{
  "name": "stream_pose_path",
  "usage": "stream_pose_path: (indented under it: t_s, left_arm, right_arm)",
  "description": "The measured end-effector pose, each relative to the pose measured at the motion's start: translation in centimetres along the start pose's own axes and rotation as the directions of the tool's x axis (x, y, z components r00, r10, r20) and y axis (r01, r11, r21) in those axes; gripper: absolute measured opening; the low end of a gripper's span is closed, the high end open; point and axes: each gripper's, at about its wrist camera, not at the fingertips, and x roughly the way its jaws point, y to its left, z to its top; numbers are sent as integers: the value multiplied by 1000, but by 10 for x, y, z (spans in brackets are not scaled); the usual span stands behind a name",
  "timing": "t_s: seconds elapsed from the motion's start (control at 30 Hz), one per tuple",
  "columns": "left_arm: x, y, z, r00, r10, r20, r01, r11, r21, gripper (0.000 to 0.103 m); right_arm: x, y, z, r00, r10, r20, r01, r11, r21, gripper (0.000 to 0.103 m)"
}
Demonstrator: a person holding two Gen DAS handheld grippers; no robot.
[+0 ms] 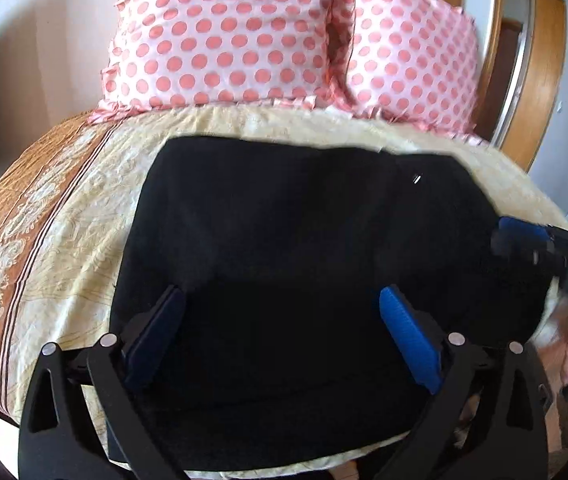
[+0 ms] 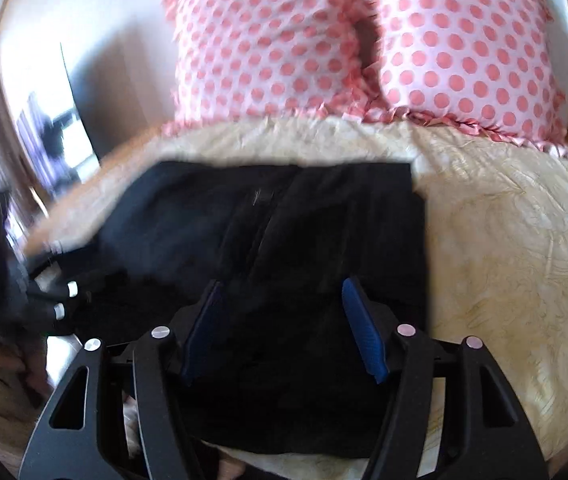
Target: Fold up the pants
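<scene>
Two grippers sit over the same dark cloth: your left gripper (image 1: 280, 332) has its black linkage arms spread and its ribbed blue pads (image 1: 410, 340) held wide apart with nothing between them, and your right gripper (image 2: 284, 330) is likewise spread, its pads clear of the fabric. The black pants (image 1: 284, 240) lie as a blocky, roughly rectangular folded bundle, matte and soft-looking, flat on the cream bedspread (image 1: 84, 248), whose surface is crinkled and printed with faint scrollwork, with a brown ornate border stripe (image 1: 8, 248) along the left side. Behind the pants, two satiny pillows (image 1: 220, 32) with coral polka dots and ruffled edges stand side by side against the wall. In the left wrist view your right gripper's blue tip appears blurred at the pants' right edge.
</scene>
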Motion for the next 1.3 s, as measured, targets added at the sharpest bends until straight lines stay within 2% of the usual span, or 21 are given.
stream_pose_path:
  t_s: [0.03, 0.1, 0.17, 0.23, 0.4, 0.6, 0.63, 0.7, 0.8, 1.0, 1.1, 1.17, 1.23, 1.3]
  left_arm:
    - [-2, 0, 2, 1000, -9, 13, 9, 1000, -5, 101]
    - [1, 0, 4, 1000, -6, 2, 6, 1000, -1, 101]
    - [10, -1, 3, 1000, 10, -30, -10, 1000, 7, 101]
    - [12, -4, 1, 999, 26, -27, -25, 999, 32, 101]
    - [11, -3, -2, 1000, 17, -17, -17, 999, 39, 101]
    - [12, -2, -3, 1000, 6, -12, -5, 999, 45, 101]
    - [12, -2, -3, 1000, 4, -12, -4, 999, 45, 101]
    - [13, -2, -3, 1000, 2, -10, -1, 999, 48, 101]
    - [13, -2, -3, 1000, 3, -9, -2, 999, 53, 101]
    - [14, -2, -4, 1000, 7, -3, -6, 998, 62, 101]
    - [14, -2, -4, 1000, 7, -1, -7, 998, 65, 101]
    - [13, -1, -5, 1000, 6, 1, -6, 998, 68, 101]
    - [14, -1, -4, 1000, 6, 2, -6, 998, 70, 101]
    - [14, -1, -5, 1000, 6, 5, -6, 997, 71, 101]
  right_arm:
    - [-3, -12, 9, 1000, -3, 14, 2, 999, 37, 81]
    - [-1, -32, 25, 1000, -4, 14, 2, 996, 95, 82]
    - [13, -52, 41, 1000, -1, -28, 5, 989, 146, 82]
    - [33, -67, 51, 996, 12, -85, 3, 983, 183, 82]
    - [64, -83, 59, 987, 25, -159, 10, 977, 214, 80]
    - [81, -89, 60, 977, 75, -198, -30, 974, 223, 69]
    - [82, -88, 60, 977, 77, -198, -34, 977, 211, 68]
    - [80, -84, 59, 980, 59, -188, -26, 985, 172, 58]
    - [72, -78, 60, 987, 23, -160, -4, 994, 113, 53]
    - [65, -58, 57, 991, -73, -113, 69, 997, -38, 52]
    - [65, -55, 57, 991, -94, -95, 87, 994, -72, 52]
    - [63, -47, 55, 990, -118, -73, 107, 985, -137, 52]
    - [62, -42, 53, 991, -118, -66, 104, 979, -177, 52]
    - [64, -47, 53, 993, -93, -76, 80, 984, -156, 52]
